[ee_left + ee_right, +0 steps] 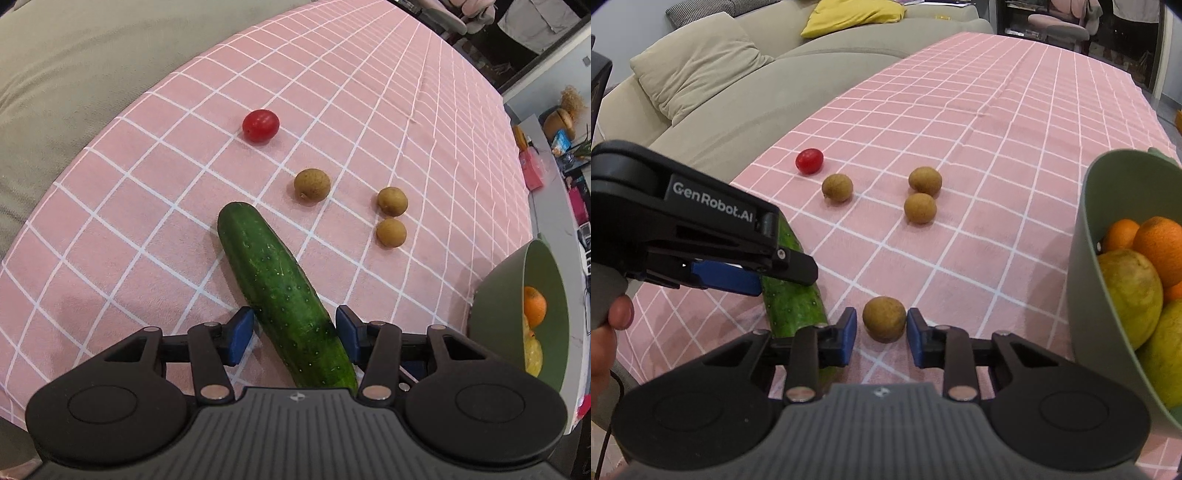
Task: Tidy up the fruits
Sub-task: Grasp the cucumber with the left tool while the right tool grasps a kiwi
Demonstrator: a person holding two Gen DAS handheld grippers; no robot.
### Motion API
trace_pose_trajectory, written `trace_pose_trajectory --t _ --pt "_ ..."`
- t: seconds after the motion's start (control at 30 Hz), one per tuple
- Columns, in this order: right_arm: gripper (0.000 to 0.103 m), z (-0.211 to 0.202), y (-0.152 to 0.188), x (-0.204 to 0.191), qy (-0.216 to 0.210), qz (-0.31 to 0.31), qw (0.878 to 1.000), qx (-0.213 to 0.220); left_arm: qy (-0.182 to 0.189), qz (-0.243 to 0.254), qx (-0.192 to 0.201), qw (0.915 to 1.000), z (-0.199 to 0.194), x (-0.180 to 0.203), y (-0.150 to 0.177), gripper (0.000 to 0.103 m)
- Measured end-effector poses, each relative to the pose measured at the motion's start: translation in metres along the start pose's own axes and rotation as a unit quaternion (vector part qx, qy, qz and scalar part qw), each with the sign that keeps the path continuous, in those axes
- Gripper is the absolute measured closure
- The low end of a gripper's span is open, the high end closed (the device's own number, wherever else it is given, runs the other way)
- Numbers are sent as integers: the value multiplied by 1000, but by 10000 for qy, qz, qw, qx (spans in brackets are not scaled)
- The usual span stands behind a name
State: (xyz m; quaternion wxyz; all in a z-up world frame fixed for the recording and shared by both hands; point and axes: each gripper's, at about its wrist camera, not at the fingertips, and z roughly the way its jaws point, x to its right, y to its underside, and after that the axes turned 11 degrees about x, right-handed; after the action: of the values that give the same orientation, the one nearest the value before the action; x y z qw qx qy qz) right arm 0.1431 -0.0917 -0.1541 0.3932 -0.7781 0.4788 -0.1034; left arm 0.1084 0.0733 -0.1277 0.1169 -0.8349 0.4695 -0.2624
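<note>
A green cucumber (280, 291) lies on the pink checked cloth, and my left gripper (295, 330) is shut on its near part, a blue pad against each side. From the right wrist view, that gripper's near finger (790, 264) crosses the cucumber (792, 306). Just beside it, my right gripper (882, 332) is shut on a brown longan (884, 319) that rests on the cloth. Three more longans (837, 187) (925, 180) (919, 208) and a red cherry tomato (809, 161) lie farther out.
A green bowl (1100, 229) at the right edge holds oranges (1160, 247) and yellow-green lemons (1126, 291). A grey sofa (738, 92) runs along the table's left side. A person's hand (613, 314) grips the left gripper's handle.
</note>
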Motion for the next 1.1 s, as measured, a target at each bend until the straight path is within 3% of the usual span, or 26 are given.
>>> trace_pose_trajectory --t 0.3,0.43,0.6,0.87,1.1 --pt "81 -9 -1 -7 -169 -105 9998 46 -38 551 -179 9983 -3 5 -2 53" --pt "81 -17 -1 1 -17 -78 10000 44 -204 1243 -373 9913 -6 7 -7 57" --pt "81 -22 3 10 170 -44 9998 -61 -242 1723 -527 9833 -13 7 -8 60" --pt "81 -23 9 9 245 -167 9995 -115 -440 1397 -97 9892 -14 -2 -2 54" --pt "81 -25 11 12 296 -167 9994 -118 -781 1421 203 9866 -11 3 9 54"
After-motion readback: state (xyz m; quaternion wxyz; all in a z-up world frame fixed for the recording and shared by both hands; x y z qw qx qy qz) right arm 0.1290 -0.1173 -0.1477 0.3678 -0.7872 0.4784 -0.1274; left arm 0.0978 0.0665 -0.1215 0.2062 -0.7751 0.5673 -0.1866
